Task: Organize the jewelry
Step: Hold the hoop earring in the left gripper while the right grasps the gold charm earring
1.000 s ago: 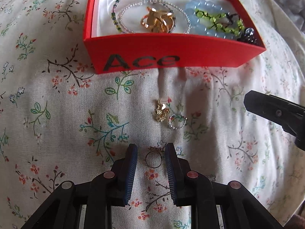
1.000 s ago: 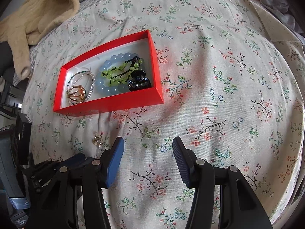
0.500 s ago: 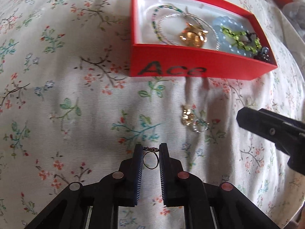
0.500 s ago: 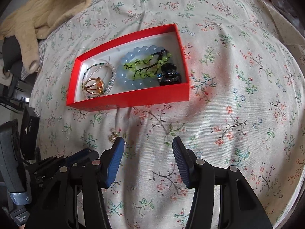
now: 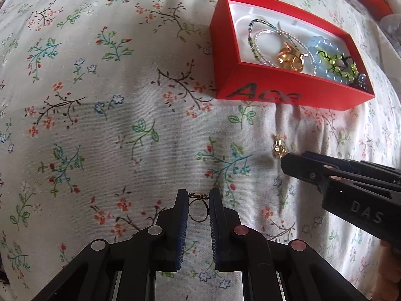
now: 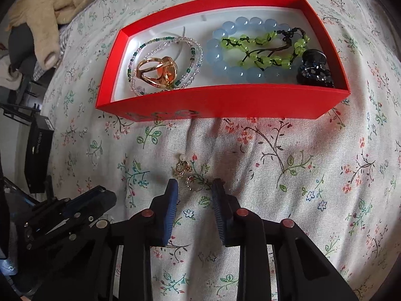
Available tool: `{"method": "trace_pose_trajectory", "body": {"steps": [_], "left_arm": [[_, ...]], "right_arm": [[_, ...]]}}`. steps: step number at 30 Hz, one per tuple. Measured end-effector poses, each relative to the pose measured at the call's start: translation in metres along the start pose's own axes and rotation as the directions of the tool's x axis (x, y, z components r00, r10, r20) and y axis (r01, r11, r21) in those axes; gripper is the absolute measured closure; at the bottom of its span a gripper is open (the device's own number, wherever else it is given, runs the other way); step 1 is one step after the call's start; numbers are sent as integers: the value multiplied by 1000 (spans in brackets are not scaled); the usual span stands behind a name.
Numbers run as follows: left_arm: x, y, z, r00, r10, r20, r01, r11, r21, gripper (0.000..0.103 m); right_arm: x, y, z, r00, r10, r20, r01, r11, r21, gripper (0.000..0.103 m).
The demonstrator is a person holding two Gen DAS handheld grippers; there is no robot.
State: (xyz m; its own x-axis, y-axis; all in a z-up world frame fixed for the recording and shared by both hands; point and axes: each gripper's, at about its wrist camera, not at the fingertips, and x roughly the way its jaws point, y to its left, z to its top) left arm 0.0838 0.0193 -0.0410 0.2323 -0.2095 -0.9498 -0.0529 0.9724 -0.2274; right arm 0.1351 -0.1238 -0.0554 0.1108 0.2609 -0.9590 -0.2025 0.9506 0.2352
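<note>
Several bracelets [image 6: 255, 50] in red box [image 6: 225, 102], left fingers [image 5: 181, 215] pinching ring [image 5: 198, 209], right fingers [image 6: 170, 200] spread

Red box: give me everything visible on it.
The red box is an open, lidless rectangular cardboard tray with a white lining and black "Ace" lettering on its near wall. It sits flat on the floral cloth, ahead of both claws, touched by neither. Inside lie beaded bracelets, a large gold ring and a dark clip.
</note>
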Motion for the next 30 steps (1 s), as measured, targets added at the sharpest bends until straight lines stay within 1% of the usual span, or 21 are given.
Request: {"method": "trace_pose_trajectory", "body": {"steps": [5,7,12,13,14,15,20,24,27,28,30], "left_arm": [[-3,12,-3,1000,6,-2,-6,1000,-1,92],[-5,14,-5,1000,8,-2,-8,1000,-1,92],[-5,14,-7,1000,12,-2,-12,1000,-5,92],[-5,15,-7,1000,14,-4,-14,1000,-6,92],[-2,10,-3,1000,16,-5,-16,1000,-8,92],[-2,11,-3,1000,17,-6,-17,1000,-8,92],[-3,15,-7,1000,18,-4,-18,1000,-13,92],[0,9,-1,1000,18,-3,-18,1000,-18,92],[0,9,-2,1000,18,-3,-18,1000,-17,92],[0,9,-2,1000,18,-3,-18,1000,-18,92],[-1,9,-2,1000,18,-2,-18,1000,-21,92]], "right_arm": [[8,9,2,997,-72,13,72,996,-60,83],[9,13,2,996,-92,20,93,992,-87,83],[10,19,3,993,-113,29,116,986,-123,85],[10,21,4,993,-113,30,116,985,-124,86],[9,21,4,993,-117,29,119,985,-127,96],[9,20,3,993,-115,23,117,985,-127,97],[6,15,2,997,-79,8,79,990,-117,97],[-5,4,-3,999,-41,3,41,994,-96,97],[-13,5,-5,999,-34,7,34,993,-112,95],[-13,7,-6,999,-38,-1,38,992,-121,94],[-12,10,-9,998,-59,-16,56,988,-145,83]]}}
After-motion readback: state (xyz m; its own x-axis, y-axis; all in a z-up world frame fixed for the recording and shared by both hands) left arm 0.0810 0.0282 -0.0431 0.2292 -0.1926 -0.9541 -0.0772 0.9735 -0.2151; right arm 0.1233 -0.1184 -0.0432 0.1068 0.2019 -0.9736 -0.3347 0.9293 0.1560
